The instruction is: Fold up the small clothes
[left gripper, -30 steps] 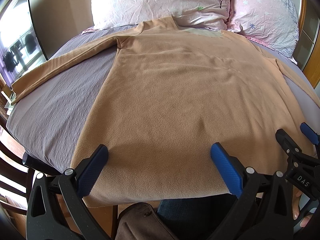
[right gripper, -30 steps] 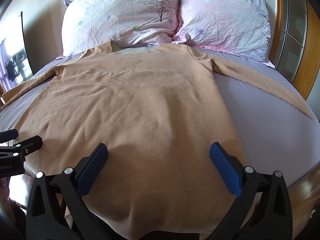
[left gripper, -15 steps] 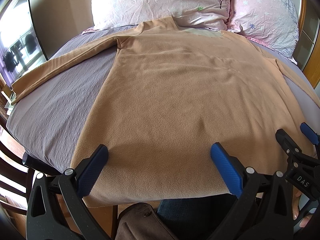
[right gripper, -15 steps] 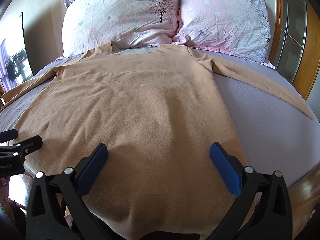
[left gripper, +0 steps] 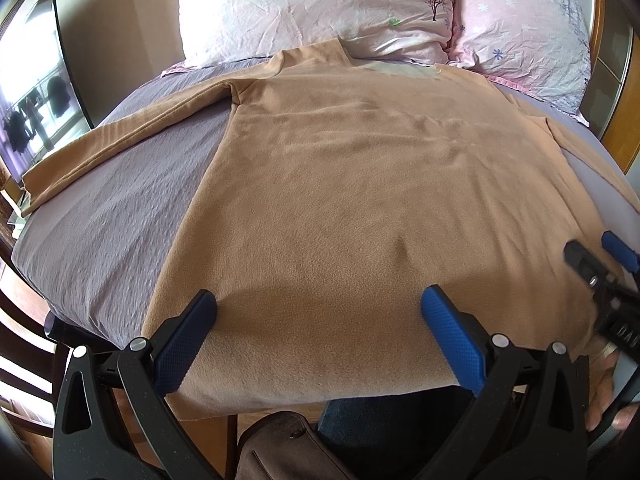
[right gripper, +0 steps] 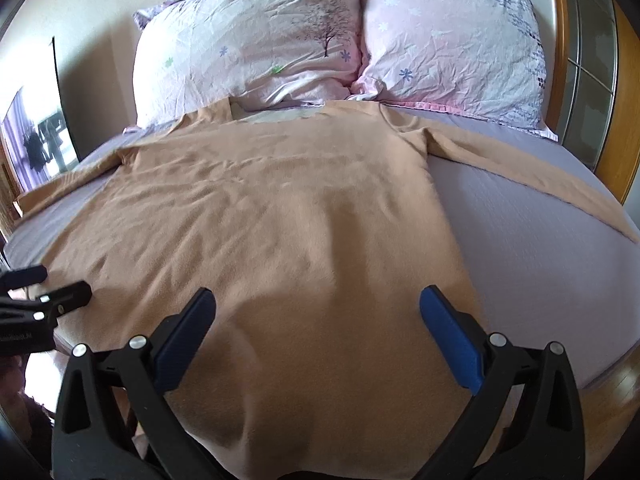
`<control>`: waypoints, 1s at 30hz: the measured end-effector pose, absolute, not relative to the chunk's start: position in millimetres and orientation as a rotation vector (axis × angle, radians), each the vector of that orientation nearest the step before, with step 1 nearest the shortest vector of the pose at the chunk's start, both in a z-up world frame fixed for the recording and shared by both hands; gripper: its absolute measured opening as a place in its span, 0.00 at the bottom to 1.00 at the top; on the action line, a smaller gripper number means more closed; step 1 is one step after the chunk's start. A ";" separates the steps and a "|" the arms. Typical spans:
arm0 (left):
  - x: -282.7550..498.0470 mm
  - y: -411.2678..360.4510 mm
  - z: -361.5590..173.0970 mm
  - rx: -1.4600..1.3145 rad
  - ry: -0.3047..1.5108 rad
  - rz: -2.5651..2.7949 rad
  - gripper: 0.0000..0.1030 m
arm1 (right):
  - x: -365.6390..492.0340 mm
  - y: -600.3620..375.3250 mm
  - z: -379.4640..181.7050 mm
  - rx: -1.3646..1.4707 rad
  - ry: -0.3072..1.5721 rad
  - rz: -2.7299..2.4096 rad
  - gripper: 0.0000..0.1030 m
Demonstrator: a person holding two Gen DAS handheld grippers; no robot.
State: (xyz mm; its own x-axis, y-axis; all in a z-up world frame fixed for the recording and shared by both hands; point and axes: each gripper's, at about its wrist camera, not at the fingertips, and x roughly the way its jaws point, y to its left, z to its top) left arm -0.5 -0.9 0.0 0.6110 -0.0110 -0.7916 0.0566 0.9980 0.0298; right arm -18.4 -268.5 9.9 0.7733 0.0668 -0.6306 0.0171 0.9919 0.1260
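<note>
A tan long-sleeved fleece top [left gripper: 360, 200] lies flat and spread out on the bed, collar toward the pillows, both sleeves stretched out sideways; it also shows in the right wrist view [right gripper: 288, 240]. Its hem hangs over the near bed edge. My left gripper [left gripper: 318, 300] is open and empty, just above the hem at the left part. My right gripper [right gripper: 316, 300] is open and empty above the hem at the right part. Each gripper shows at the edge of the other's view.
The bed has a lilac sheet [left gripper: 104, 216]. Two pink flowered pillows [right gripper: 256, 48] [right gripper: 452, 44] lean at the head. A wooden bed frame [right gripper: 624, 140] runs along the right. A brown bag [left gripper: 280, 448] and a dark chair [left gripper: 16, 352] sit below the near edge.
The right gripper has tilted and risen a little, so the pillows sit lower in its view. The left gripper has barely moved. The top lies as before.
</note>
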 end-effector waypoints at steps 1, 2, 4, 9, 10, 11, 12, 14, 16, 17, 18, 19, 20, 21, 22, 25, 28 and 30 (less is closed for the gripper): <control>-0.8 -0.7 0.2 0.057 0.899 -0.049 0.99 | -18.5 -287.7 19.3 0.172 0.658 -0.006 0.98; -1.7 -0.1 1.1 0.056 0.884 -0.060 0.99 | -17.4 -309.9 28.5 0.217 0.635 -0.052 0.98; -7.2 1.8 5.7 0.035 0.859 -0.082 0.99 | -12.6 -367.6 45.4 0.333 0.598 -0.173 0.98; -0.9 21.9 16.9 -0.036 0.780 -0.144 0.99 | 9.6 -529.9 41.6 0.778 0.634 -0.444 0.68; 2.8 26.2 21.1 -0.047 0.755 -0.147 0.99 | 12.4 -556.9 34.5 0.872 0.639 -0.484 0.58; 7.2 30.7 24.4 -0.063 0.739 -0.153 0.99 | 14.1 -579.0 26.7 0.948 0.648 -0.530 0.56; 10.1 33.4 25.6 -0.077 0.732 -0.160 0.99 | 12.9 -592.9 19.5 0.992 0.653 -0.566 0.55; 20.3 44.0 28.7 -0.135 0.716 -0.197 0.99 | 13.6 -613.2 7.8 1.060 0.656 -0.608 0.53; 27.0 53.9 30.1 -0.190 0.701 -0.232 0.99 | 19.2 -625.8 -2.1 1.098 0.655 -0.621 0.51; 27.3 58.0 30.7 -0.213 0.687 -0.244 0.99 | 21.4 -631.1 -7.2 1.120 0.649 -0.619 0.50; 31.8 64.0 32.2 -0.238 0.668 -0.259 0.99 | 23.1 -634.8 -10.7 1.133 0.626 -0.626 0.46; 30.3 68.5 34.0 -0.257 0.650 -0.268 0.99 | 24.9 -637.8 -13.6 1.145 0.616 -0.638 0.39; 31.1 74.3 35.1 -0.278 0.631 -0.276 0.99 | 27.8 -642.4 -16.1 1.161 0.610 -0.643 0.34; 33.1 81.0 36.7 -0.300 0.615 -0.282 0.99 | 31.4 -647.7 -21.1 1.177 0.603 -0.641 0.23; 34.7 89.9 38.2 -0.328 0.600 -0.286 0.99 | 36.7 -654.6 -25.1 1.188 0.608 -0.638 0.08; 41.4 120.9 39.3 -0.401 0.580 -0.256 0.99 | 47.9 -655.5 -12.4 1.149 0.614 -0.641 0.05; 44.9 157.2 40.3 -0.472 0.556 -0.202 0.99 | 82.8 -599.1 54.2 0.892 0.537 -0.482 0.04; 46.3 178.6 40.8 -0.512 0.548 -0.167 0.99 | 114.8 -534.2 100.1 0.772 0.492 -0.258 0.04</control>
